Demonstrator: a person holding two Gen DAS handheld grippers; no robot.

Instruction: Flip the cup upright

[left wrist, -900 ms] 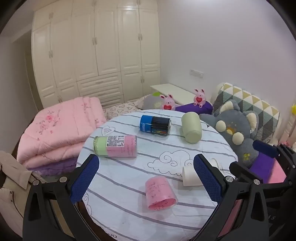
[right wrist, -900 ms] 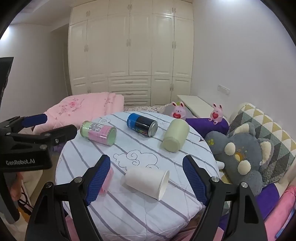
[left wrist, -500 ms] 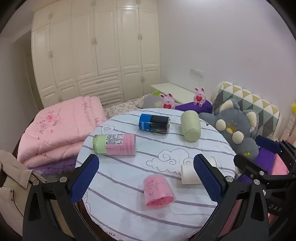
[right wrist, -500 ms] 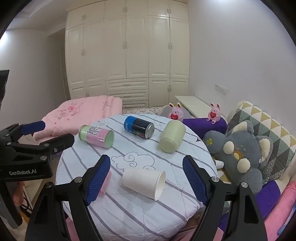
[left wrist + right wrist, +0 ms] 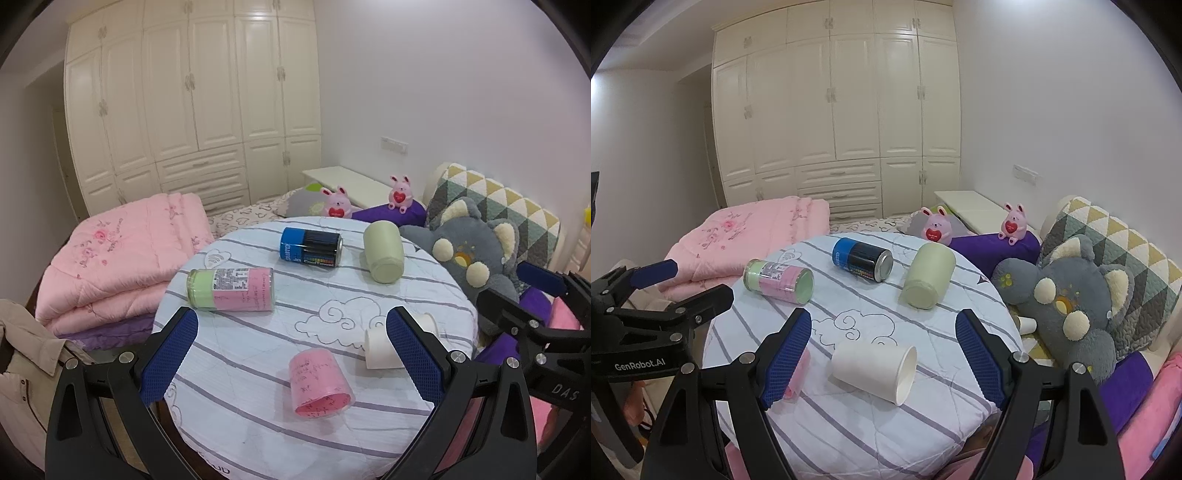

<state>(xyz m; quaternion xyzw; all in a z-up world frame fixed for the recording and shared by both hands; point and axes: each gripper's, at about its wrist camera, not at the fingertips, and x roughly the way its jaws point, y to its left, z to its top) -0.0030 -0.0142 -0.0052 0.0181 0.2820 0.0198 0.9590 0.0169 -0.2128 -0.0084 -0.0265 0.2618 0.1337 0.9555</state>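
A round striped desk (image 5: pixel 849 424) carries five containers, all lying on their sides. Both tools have drawn slightly nearer since a moment ago, so the approach has only begun. The right tool (image 5: pixel 882 354), spread wide, frames the white cup (image 5: pixel 873 371) near the front edge. The left tool (image 5: pixel 291 354), also spread, partly hides that cup.

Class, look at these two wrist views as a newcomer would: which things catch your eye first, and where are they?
Five containers lie on their sides on the round striped table: the white paper cup nearest the open right gripper, the pink cup before the open left gripper. Behind lie a blue-black can and pale green cup, with a grey plush toy at the right edge.
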